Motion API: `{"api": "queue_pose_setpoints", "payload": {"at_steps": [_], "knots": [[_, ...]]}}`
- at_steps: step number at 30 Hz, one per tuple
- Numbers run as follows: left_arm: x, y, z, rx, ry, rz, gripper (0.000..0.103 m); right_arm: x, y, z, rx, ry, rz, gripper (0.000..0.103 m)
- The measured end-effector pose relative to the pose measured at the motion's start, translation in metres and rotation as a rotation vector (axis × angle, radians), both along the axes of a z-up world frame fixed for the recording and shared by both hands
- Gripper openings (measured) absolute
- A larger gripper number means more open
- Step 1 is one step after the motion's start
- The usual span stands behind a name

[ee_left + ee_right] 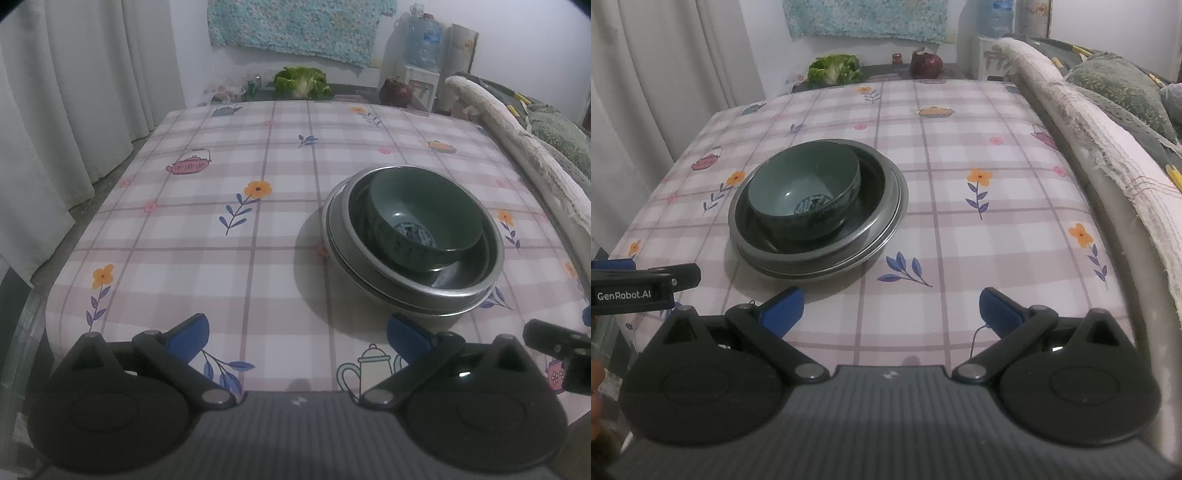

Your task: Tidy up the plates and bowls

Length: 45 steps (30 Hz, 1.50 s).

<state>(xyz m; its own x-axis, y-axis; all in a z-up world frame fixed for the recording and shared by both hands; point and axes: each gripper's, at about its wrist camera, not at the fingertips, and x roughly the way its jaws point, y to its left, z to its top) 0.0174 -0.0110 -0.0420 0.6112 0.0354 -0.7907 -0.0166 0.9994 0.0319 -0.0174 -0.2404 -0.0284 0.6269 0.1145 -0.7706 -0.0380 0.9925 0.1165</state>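
- We are holding the left gripper (297, 338) low over the near edge of the worktop (207, 236), its blue fingers (188, 338) spread wide and gripping nothing.
- We are holding the right gripper (891, 311) the same way, fingers (785, 308) released and empty, beside the left one.
- Just ahead of both, we are looking at one stack on the checked cloth: a green bowl (803, 190) nested inside a dark bowl (871, 192), which sits on metal plates (886, 236).
- The green bowl is sitting off-centre, pushed toward one side of the dark bowl and seeming to lean a little.
- We are judging the sorting close to finished, since no loose dish is showing elsewhere on the worktop.
- What we are watching for: a finger clipping the plate rim while pulling away could shove the stack, and the off-centre bowl could rock or slide.
- The cloth could also drag under a nudge, carrying the stack along with it.
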Motion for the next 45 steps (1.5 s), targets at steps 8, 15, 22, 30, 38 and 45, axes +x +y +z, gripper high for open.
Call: {"api": "queue_pose_setpoints", "payload": {"at_steps": [8,15,22,30,38,45], "knots": [[-0.0001,-0.0001,0.0003,0.0,-0.001,0.0,0.103,0.0009,-0.0011,-0.0022,0.009,0.012,-0.007,0.102],[-0.0001,-0.0002,0.0004,0.001,-0.001,-0.001,0.103,0.0013,-0.0031,-0.0038,0.016,0.017,-0.012,0.102],[-0.0006,-0.0002,0.0017,0.005,0.0,-0.006,0.103,0.0021,-0.0043,-0.0053,0.019,0.022,-0.013,0.102],[-0.0007,-0.0008,0.002,0.006,0.0,-0.006,0.103,0.0027,-0.0042,-0.0059,0.023,0.026,-0.014,0.102],[-0.0009,-0.001,0.0021,0.006,-0.001,-0.006,0.103,0.0036,-0.0043,-0.0063,0.025,0.028,-0.015,0.102],[-0.001,-0.0013,0.0022,0.006,0.0,-0.006,0.103,0.0034,-0.0045,-0.0073,0.031,0.031,-0.015,0.102]]}}
